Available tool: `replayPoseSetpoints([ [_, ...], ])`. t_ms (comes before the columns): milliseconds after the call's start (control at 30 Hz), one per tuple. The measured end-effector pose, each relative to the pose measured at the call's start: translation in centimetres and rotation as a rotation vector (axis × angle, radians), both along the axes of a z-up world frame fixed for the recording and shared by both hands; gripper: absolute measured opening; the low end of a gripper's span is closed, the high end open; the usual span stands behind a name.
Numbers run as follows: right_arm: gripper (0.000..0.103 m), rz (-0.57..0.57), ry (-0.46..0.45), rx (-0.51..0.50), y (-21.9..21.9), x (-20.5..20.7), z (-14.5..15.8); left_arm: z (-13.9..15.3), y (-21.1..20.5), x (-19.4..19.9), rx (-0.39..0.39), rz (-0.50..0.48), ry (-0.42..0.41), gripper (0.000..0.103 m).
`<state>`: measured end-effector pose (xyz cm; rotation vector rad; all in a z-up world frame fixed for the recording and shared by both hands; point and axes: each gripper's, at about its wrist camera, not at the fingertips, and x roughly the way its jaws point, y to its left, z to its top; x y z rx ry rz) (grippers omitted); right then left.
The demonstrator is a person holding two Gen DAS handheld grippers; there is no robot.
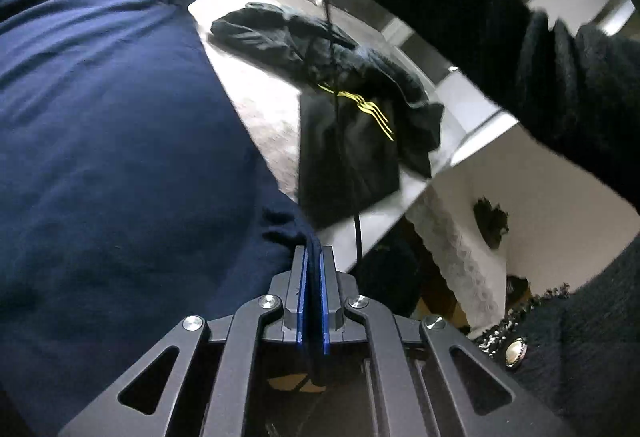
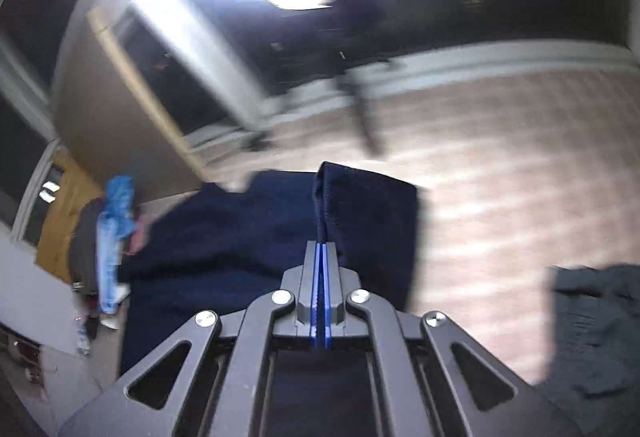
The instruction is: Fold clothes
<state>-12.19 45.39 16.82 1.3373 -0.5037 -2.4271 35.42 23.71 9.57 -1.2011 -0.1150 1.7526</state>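
We see the left hand-held gripper with its jaws pressed together on a fold of the navy garment, whose cloth fills the left half of the left wrist view and hangs or drapes away from the jaws. Beyond it lies a pale surface, which looks like a bed, and on it rests a crumpled black garment with yellow stripes, well apart from the navy cloth's gripped edge. A dark fuzzy sleeve crosses the upper right of that view, and a thin black cable runs down in front of the black garment. In the right wrist view, the right hand-held gripper is likewise clamped on an edge of the navy garment, which stands up from between the jaws and spreads to the left. That view is blurred; a dark grey piece of cloth lies at lower right on the pale surface.
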Motion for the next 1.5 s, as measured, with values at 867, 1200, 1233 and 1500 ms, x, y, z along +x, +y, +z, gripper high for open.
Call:
replayPoseSetpoints([
  [867, 0.031, 0.045, -0.167, 0.218, 1.4, 1.8, -9.3, 0.4, -1.3, 1.2, 0.006, -0.003, 0.006, 0.003],
  [1200, 0.004, 0.046, -0.121, 0.282, -0.9, 1.4, -6.7, 0.3, -2.8, 2.4, 0.021, 0.069, -0.015, 0.002],
  [1233, 0.004, 0.054, -0.115, 0.316, -1.2, 1.5, -6.8, -0.1, -2.5, 2.9, -0.004, 0.057, -0.01, 0.002],
  [1500, 0.009, 0.09, -0.081, 0.371, 0.4, 7.0, -4.8, -0.8, -2.2, 5.0, -0.062, 0.04, 0.033, 0.01],
])
